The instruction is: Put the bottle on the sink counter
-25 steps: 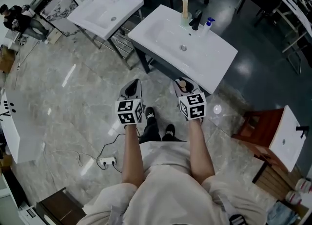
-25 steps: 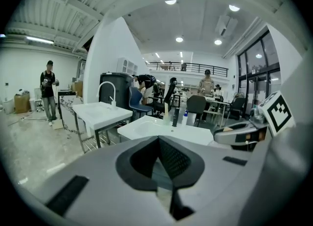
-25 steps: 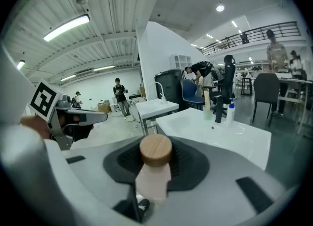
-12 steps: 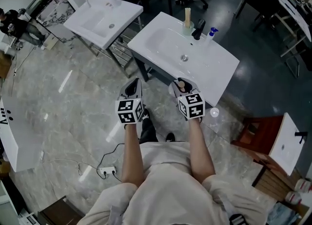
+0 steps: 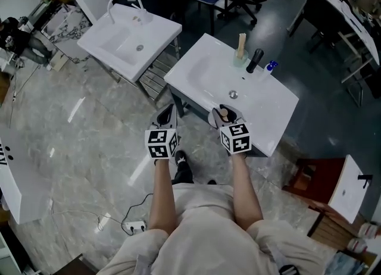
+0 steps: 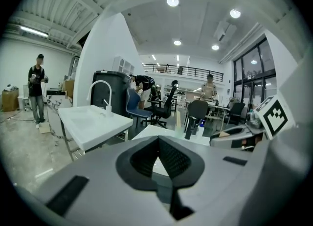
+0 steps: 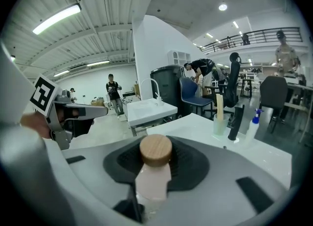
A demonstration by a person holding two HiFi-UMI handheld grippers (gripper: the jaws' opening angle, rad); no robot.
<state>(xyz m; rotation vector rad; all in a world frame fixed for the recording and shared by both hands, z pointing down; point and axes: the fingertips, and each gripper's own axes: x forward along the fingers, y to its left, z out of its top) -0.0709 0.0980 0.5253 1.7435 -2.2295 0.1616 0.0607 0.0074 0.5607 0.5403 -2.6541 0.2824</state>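
Right, we're in the carry phase. The right gripper (image 5: pixel 221 115) has its fingers clamped on the bottle (image 7: pixel 153 176), a pale bottle with a round wooden cap (image 7: pixel 156 149), held upright between the pads. From the head view it hangs just over the near edge of the sink bench (image 5: pixel 271 104), so the bottle is up in the air, not yet set down. The left gripper (image 5: pixel 165 112) sits beside it, short of the bench, with its fingers drawn together on nothing at all; it looks like a passenger here.

At the far side of the bench stand a cup with a wooden stick (image 5: pixel 240 58), a black tap (image 5: pixel 255 61) and a small spray bottle (image 5: pixel 269 67), all well apart from the gripper. A second sink (image 5: pixel 128 33) stands off to the left.

As I read it, the next move calls for carrying the bottle to a flat patch of rim rather than the sloping basin, lowering it until its base rests flat, then opening the fingers and backing away without tipping it.
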